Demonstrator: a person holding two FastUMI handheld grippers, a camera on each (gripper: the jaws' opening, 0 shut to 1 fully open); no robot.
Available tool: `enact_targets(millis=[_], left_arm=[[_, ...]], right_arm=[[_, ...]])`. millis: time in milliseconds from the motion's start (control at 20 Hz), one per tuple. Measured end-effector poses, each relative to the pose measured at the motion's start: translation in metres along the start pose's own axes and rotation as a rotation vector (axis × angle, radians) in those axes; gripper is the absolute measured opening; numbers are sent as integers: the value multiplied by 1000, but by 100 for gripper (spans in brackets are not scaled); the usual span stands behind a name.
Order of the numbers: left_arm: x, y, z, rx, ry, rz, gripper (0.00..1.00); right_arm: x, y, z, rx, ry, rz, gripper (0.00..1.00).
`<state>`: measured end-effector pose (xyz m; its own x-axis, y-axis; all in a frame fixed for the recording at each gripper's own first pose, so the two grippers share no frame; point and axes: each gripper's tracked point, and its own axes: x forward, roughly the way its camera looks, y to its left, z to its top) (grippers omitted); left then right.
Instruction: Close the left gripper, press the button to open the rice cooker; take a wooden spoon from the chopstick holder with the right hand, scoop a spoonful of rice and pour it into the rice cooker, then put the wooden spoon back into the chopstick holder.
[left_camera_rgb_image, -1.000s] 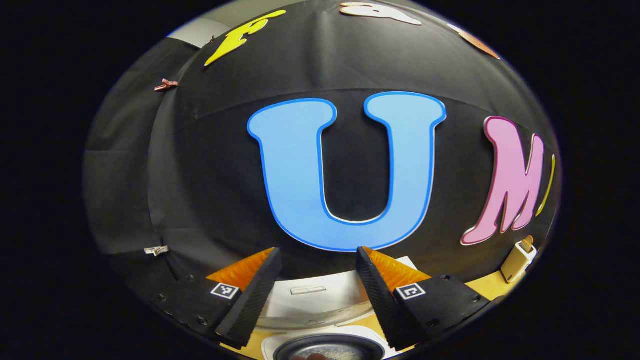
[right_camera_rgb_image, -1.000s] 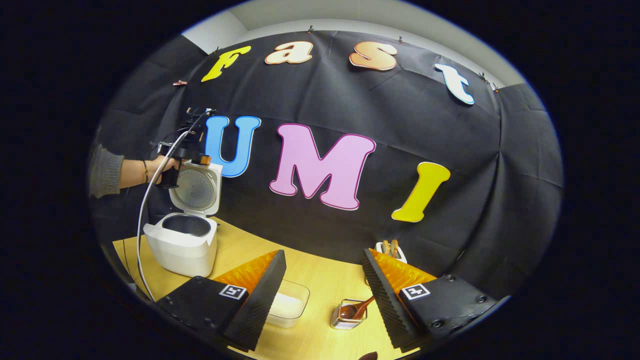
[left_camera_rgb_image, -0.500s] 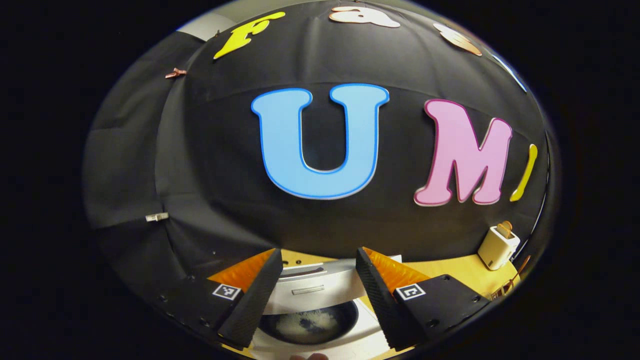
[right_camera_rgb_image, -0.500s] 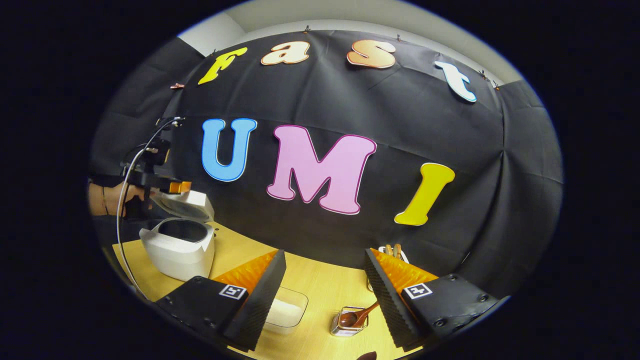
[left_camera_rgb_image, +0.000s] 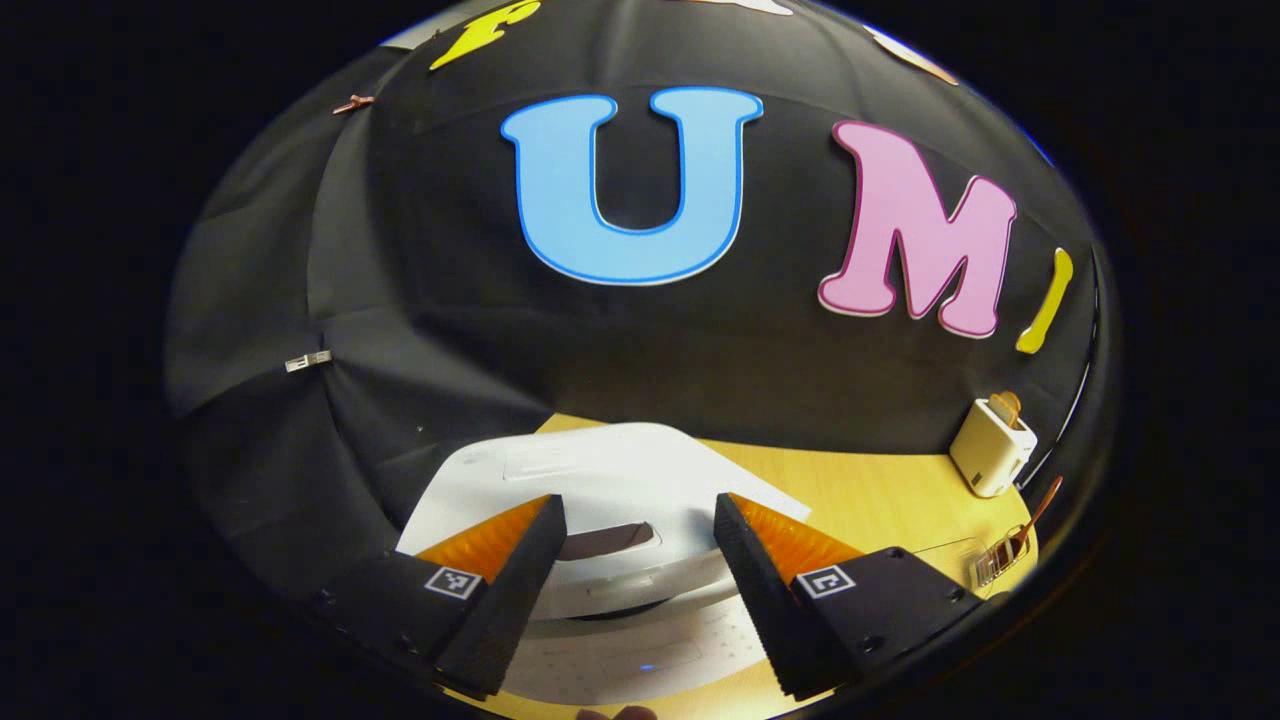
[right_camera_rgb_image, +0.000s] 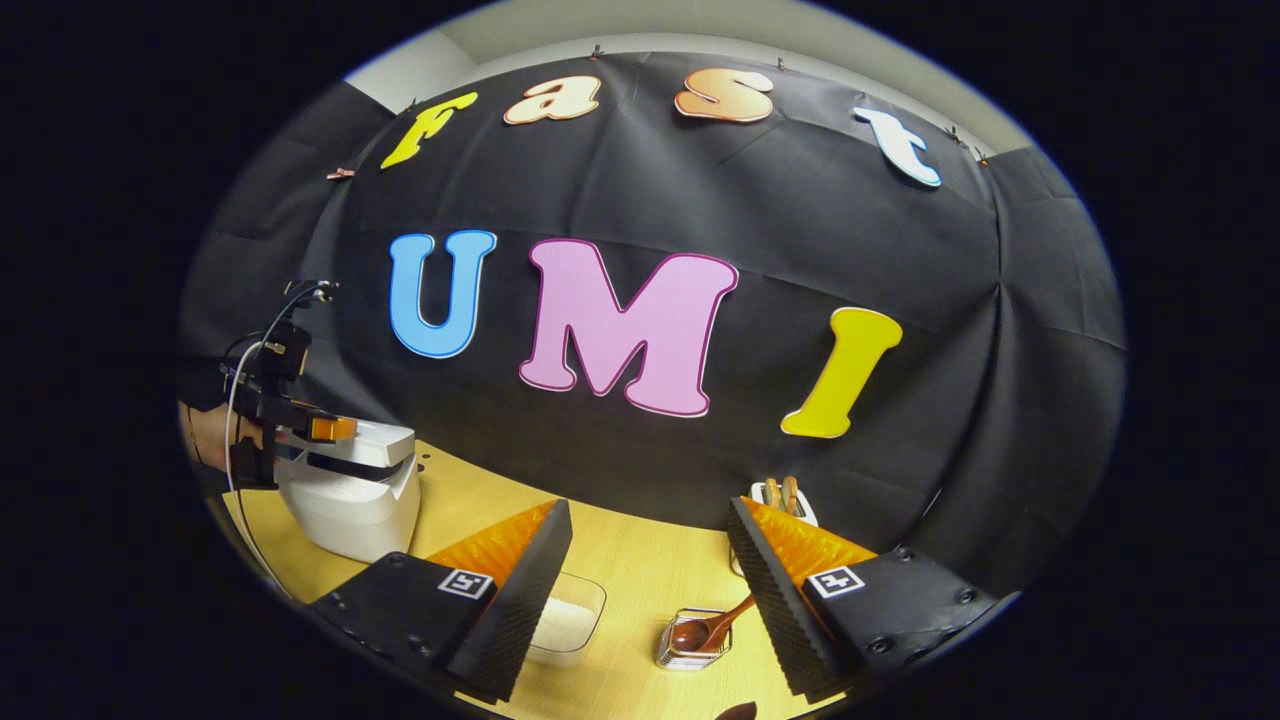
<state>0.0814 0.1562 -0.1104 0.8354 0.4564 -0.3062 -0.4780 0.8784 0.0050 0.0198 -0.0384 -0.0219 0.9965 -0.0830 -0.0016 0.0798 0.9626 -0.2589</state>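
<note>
The white rice cooker (right_camera_rgb_image: 350, 495) stands at the table's left end, its lid (left_camera_rgb_image: 620, 470) lowered almost flat, with a thin dark gap showing above the body. My left gripper (left_camera_rgb_image: 635, 590) is open and straddles the lid's front edge. In the right gripper view, the left gripper (right_camera_rgb_image: 320, 430) rests on top of the lid, held by a hand (right_camera_rgb_image: 205, 435). My right gripper (right_camera_rgb_image: 640, 590) is open, holds nothing, and hovers over the table. The wooden spoon (right_camera_rgb_image: 705, 628) stands in the metal chopstick holder (right_camera_rgb_image: 685, 645) just below it. A clear container of rice (right_camera_rgb_image: 565, 620) sits to the left.
A white toaster (right_camera_rgb_image: 780, 497) with bread slices stands by the back wall; it also shows as a toaster (left_camera_rgb_image: 990, 455) in the left gripper view. The wooden table (right_camera_rgb_image: 640, 555) runs between the cooker and the holder. A cable (right_camera_rgb_image: 240, 480) hangs from the left gripper.
The cooker's lid has swung down from upright to nearly flat, and my left gripper came down with it. My right gripper has barely moved.
</note>
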Motion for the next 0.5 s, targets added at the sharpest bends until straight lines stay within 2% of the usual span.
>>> enact_targets(millis=[350, 500], left_arm=[[19, 3, -44, -12, 209, 83, 99], [22, 2, -45, -5, 221, 109, 100]], right_arm=[[-2, -7, -8, 3, 19, -18, 98], [-3, -10, -10, 1, 26, -25, 98]])
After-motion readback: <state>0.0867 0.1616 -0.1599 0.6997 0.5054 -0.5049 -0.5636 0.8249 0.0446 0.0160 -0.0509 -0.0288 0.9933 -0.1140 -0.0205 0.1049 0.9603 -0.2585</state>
